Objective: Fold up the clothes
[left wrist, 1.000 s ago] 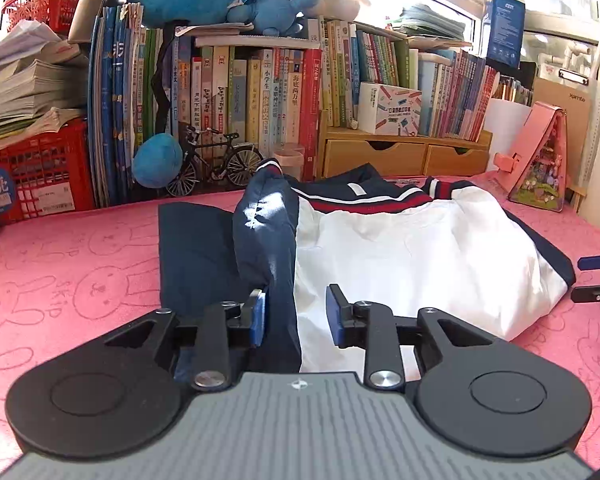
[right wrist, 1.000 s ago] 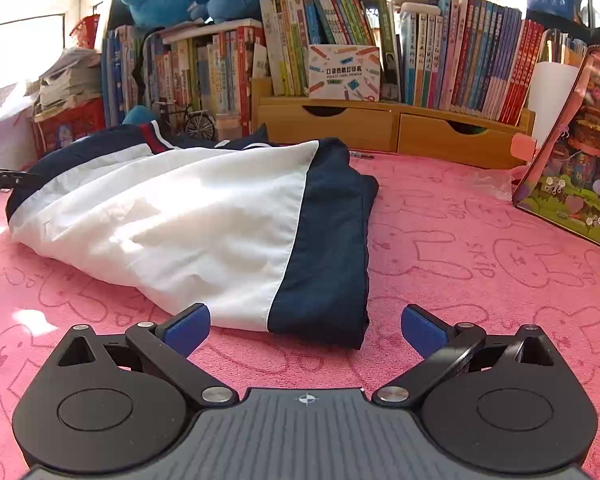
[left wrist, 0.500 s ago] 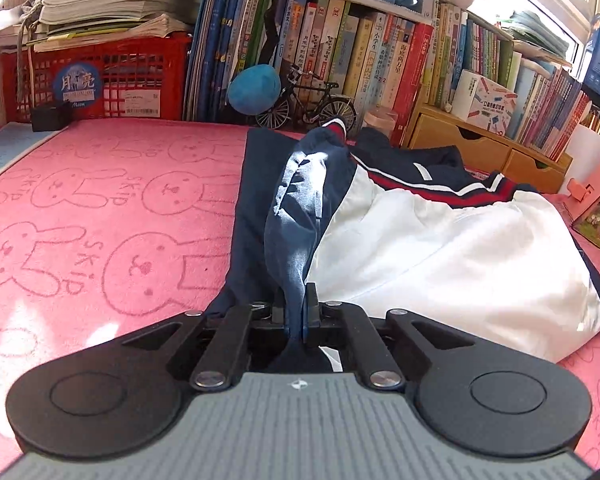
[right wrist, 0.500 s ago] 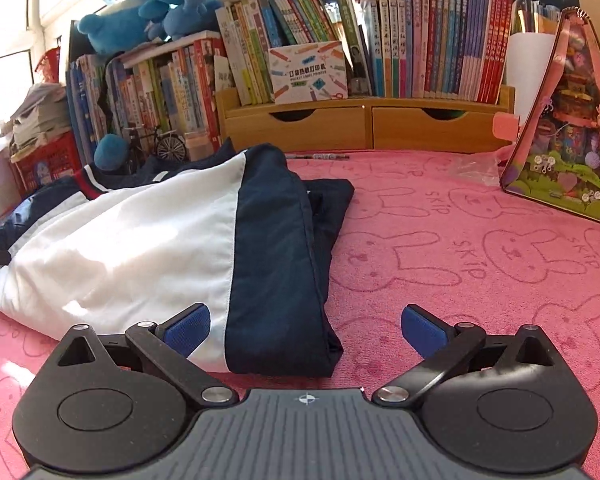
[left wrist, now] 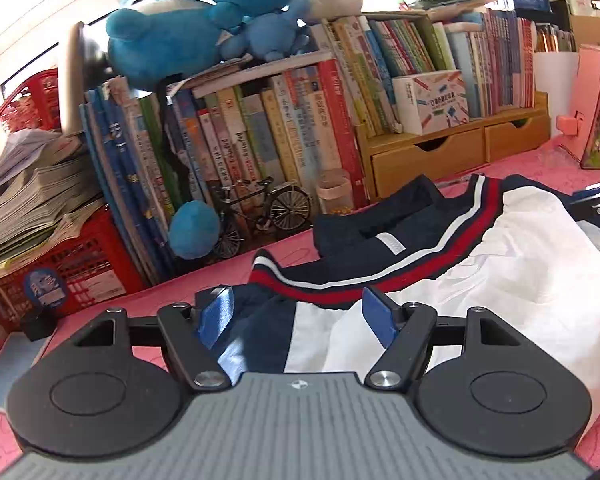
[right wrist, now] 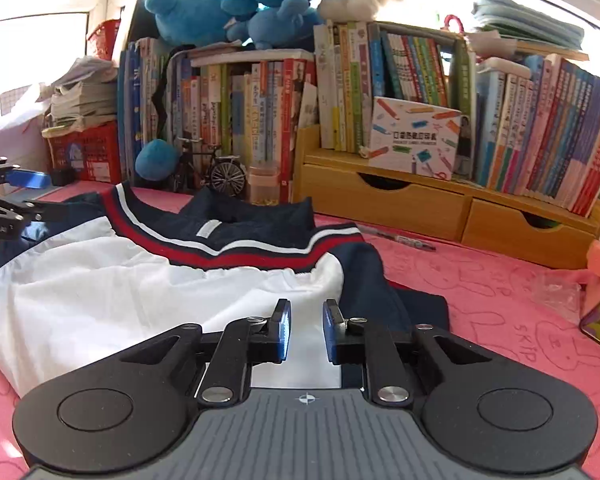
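Note:
A white and navy jacket [left wrist: 500,276] with red and white stripes at its collar lies on the pink bunny-print mat [right wrist: 480,300]. It also shows in the right wrist view [right wrist: 140,288]. My left gripper [left wrist: 298,316] is open and empty, its blue pads either side of the folded navy sleeve at the jacket's left shoulder. My right gripper [right wrist: 306,330] has its jaws narrowed to a small gap over the white and navy fabric on the jacket's right side; the pads do not touch. The left gripper's fingers [right wrist: 20,180] show at the left edge of the right wrist view.
A bookshelf full of books [left wrist: 300,120] with blue plush toys [left wrist: 172,36] on top stands behind the mat. A model bicycle [left wrist: 260,208], wooden drawers [right wrist: 420,208], a red crate [left wrist: 60,272] with papers and a pink toy house [left wrist: 596,120] ring the mat. A pen [right wrist: 400,236] lies by the drawers.
My left gripper let go of the navy sleeve and opened, now up at the collar end. My right gripper moved over the jacket's right side and narrowed from wide open.

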